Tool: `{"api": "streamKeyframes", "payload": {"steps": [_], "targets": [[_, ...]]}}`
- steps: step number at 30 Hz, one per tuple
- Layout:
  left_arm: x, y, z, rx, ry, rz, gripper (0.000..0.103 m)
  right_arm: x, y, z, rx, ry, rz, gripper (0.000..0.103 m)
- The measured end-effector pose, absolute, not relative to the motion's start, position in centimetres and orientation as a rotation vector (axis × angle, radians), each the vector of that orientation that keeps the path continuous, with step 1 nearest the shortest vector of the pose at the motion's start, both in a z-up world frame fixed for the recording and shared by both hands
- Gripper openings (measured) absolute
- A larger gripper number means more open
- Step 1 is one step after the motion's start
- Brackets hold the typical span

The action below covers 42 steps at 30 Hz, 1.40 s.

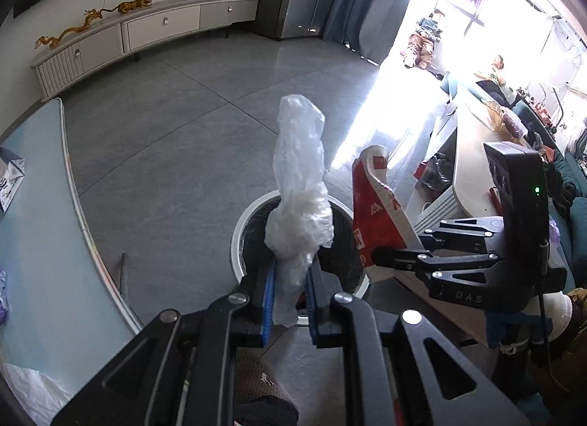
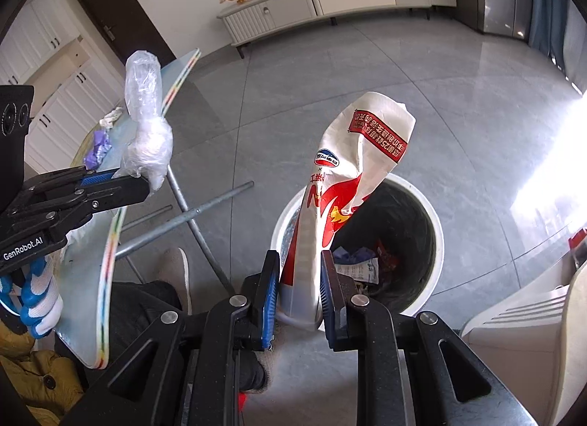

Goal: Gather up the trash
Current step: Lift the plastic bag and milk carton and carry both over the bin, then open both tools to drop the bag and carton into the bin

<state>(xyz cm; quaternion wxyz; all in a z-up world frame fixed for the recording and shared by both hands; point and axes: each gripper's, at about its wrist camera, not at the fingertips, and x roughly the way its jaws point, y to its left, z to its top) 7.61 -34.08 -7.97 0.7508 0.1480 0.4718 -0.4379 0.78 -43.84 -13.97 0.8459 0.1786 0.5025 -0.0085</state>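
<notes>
My left gripper (image 1: pixel 290 272) is shut on a crumpled clear plastic bag (image 1: pixel 299 176) that stands up from its jaws, above the round white-rimmed trash bin (image 1: pixel 238 231) on the floor. It also shows in the right wrist view (image 2: pixel 146 121) at the left. My right gripper (image 2: pixel 299 279) is shut on a white and red printed wrapper (image 2: pixel 352 169), held over the near rim of the bin (image 2: pixel 436 242). The wrapper (image 1: pixel 370 213) and right gripper (image 1: pixel 381 255) show right of the bin in the left wrist view. Paper scraps lie inside the bin.
A glass table (image 1: pixel 40 228) stands at the left with purple and white scraps (image 2: pixel 97 147) on it; its metal legs (image 2: pixel 194 213) cross near the bin. A white TV cabinet (image 1: pixel 146 30) lines the far wall. A low table (image 1: pixel 469 169) is at the right.
</notes>
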Motion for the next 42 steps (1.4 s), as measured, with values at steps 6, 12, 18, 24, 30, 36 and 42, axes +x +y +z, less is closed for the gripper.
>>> {"api": "streamKeyframes", "payload": {"steps": [6, 12, 18, 24, 30, 36, 42], "targets": [[8.8, -36.9, -9.9, 0.330, 1.092, -0.951, 0.014, 2.1, -45.0, -16.3, 0.420, 1.090, -0.006, 0.022], [10.1, -38.3, -11.7, 0.335, 1.147, -0.946, 0.014, 2.4, -46.5, -18.4, 0.461, 1.116, 0.000, 0.022], [11.0, -39.5, -13.2, 0.338, 1.196, -0.946, 0.014, 3.2, -47.0, -20.1, 0.483, 1.151, 0.005, 0.022], [10.9, -40.4, -13.8, 0.357, 1.217, -0.956, 0.014, 3.7, -47.1, -21.2, 0.492, 1.179, -0.002, 0.023], [11.3, -40.7, -13.9, 0.356, 1.232, -0.950, 0.015, 3.8, -47.7, -22.2, 0.509, 1.186, -0.014, 0.025], [11.4, -41.0, -13.9, 0.320, 1.249, -0.969, 0.016, 3.5, -48.4, -22.2, 0.512, 1.186, -0.051, 0.034], [11.3, -40.9, -13.4, 0.283, 1.253, -0.990, 0.031, 2.8, -48.7, -22.0, 0.504, 1.186, -0.075, 0.045]]}}
